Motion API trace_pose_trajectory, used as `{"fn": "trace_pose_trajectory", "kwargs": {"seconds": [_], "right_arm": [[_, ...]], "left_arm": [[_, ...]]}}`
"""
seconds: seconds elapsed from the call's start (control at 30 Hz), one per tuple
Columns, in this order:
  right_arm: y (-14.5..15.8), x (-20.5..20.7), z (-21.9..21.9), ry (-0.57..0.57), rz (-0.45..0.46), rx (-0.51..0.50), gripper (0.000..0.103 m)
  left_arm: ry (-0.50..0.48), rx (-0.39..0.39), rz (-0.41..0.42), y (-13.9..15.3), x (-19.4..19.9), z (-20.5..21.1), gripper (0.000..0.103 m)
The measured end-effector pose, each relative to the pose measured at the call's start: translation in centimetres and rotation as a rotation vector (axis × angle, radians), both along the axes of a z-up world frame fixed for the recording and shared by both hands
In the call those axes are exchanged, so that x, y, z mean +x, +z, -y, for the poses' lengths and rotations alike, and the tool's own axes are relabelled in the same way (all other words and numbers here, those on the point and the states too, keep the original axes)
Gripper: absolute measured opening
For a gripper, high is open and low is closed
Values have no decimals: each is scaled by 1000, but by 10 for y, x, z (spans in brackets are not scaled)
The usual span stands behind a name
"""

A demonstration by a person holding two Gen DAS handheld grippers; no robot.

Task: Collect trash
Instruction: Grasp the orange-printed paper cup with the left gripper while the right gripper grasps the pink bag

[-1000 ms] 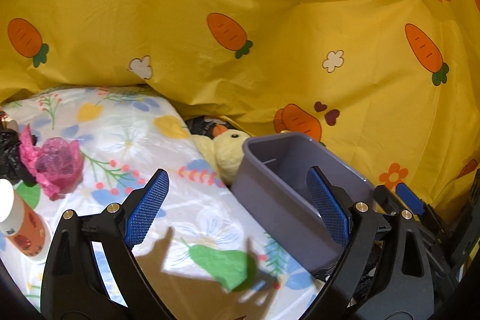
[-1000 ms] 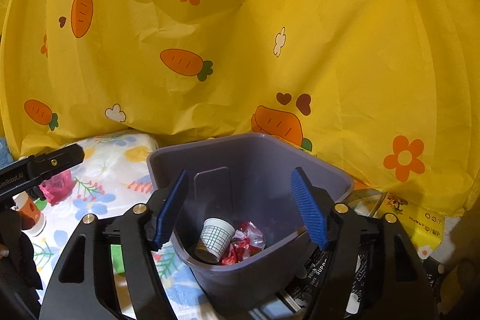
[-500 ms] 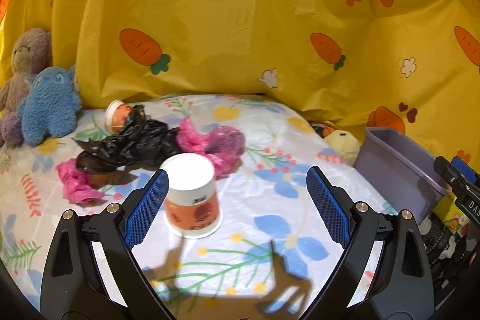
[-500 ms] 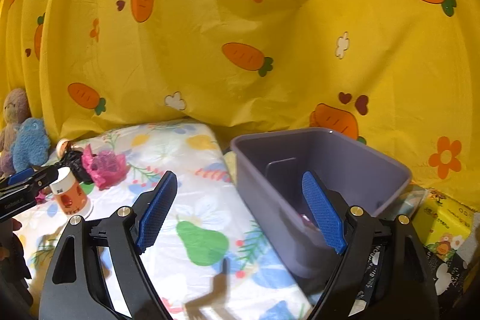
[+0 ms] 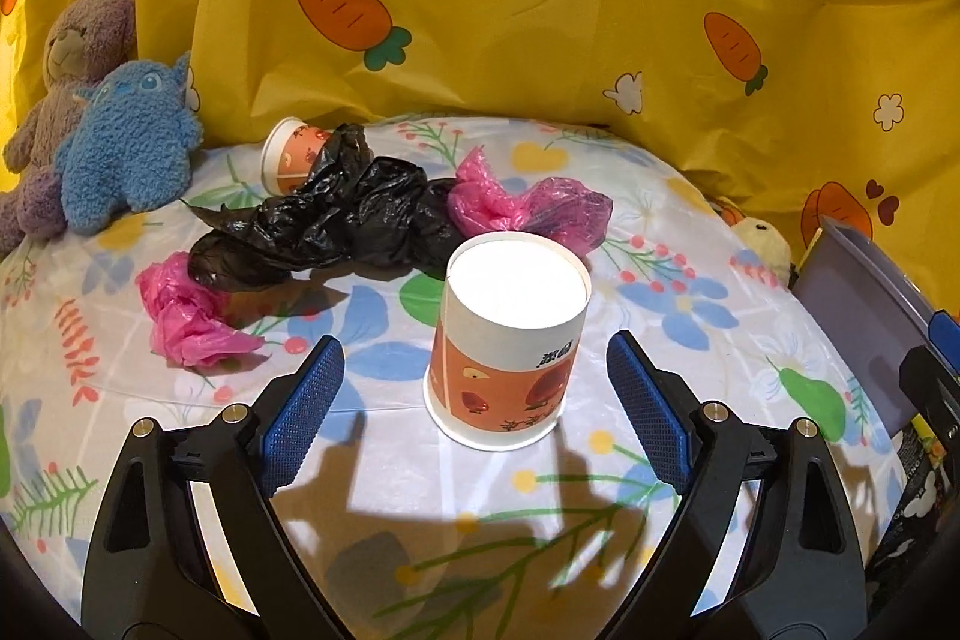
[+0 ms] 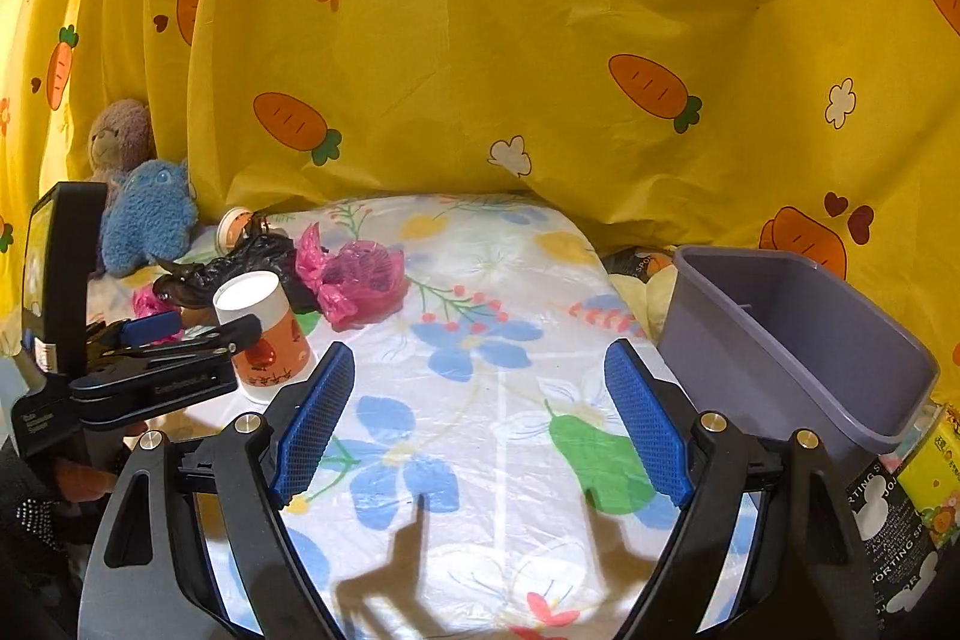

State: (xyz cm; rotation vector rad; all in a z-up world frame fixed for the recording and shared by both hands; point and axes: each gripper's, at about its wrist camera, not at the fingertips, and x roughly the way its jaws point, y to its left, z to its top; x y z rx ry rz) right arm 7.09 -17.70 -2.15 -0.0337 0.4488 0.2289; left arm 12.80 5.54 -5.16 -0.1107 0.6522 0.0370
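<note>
Left gripper (image 5: pixel 474 382) faces upside-down white-and-orange paper cup (image 5: pixel 510 334) on floral sheet (image 5: pixel 690 340); jaws wide but closing, cup ahead between them, pads not yet touching. Advice: push forward until pads flank cup middle, squeeze gently, thin wall crushes easy. Right gripper (image 6: pixel 480 400) wide, empty. Grey plastic bin (image 6: pixel 798 340) waits on right.
</note>
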Motion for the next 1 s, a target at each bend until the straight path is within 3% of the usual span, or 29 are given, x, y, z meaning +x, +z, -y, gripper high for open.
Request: {"fn": "trace_pose_trajectory", "kwargs": {"seconds": [0.27, 0.57, 0.87, 1.0], "right_arm": [[-2, 22, -22, 39, -51, -8, 83], [0, 50, -57, 96, -56, -70, 83], [-4, 106, -97, 137, -115, -87, 75], [-12, 135, -108, 129, -160, -76, 70]], "left_arm": [[-22, -12, -73, -12, 28, 5, 60], [-11, -19, -35, -8, 26, -10, 56], [152, 47, 68, 25, 4, -58, 56], [196, 13, 79, 27, 2, -80, 56]]}}
